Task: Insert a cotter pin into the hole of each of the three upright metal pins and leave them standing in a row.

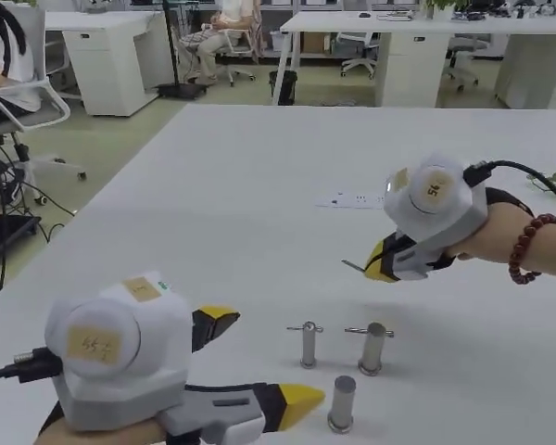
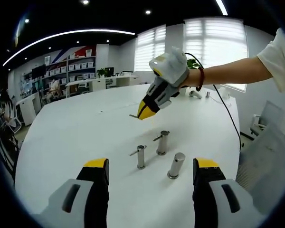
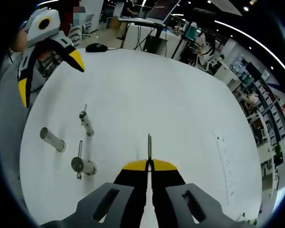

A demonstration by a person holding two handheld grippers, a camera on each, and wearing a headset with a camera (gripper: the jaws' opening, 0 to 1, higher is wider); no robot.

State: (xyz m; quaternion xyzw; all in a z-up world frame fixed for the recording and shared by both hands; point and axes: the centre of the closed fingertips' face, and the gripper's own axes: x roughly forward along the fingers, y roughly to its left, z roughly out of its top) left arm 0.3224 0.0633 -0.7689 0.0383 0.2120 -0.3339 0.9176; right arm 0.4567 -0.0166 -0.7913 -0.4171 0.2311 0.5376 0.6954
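**Near edge of the table (image 1: 259, 185): one bare pin (image 1: 341, 403)**

Two pins (image 1: 308, 343) beside it already hold cotters. Your right gripper (image 1: 366, 269) clamps a cotter (image 1: 352, 266) above them, for the empty hole. Your left gripper (image 1: 259, 362) gapes, likely to steady the bare pin.
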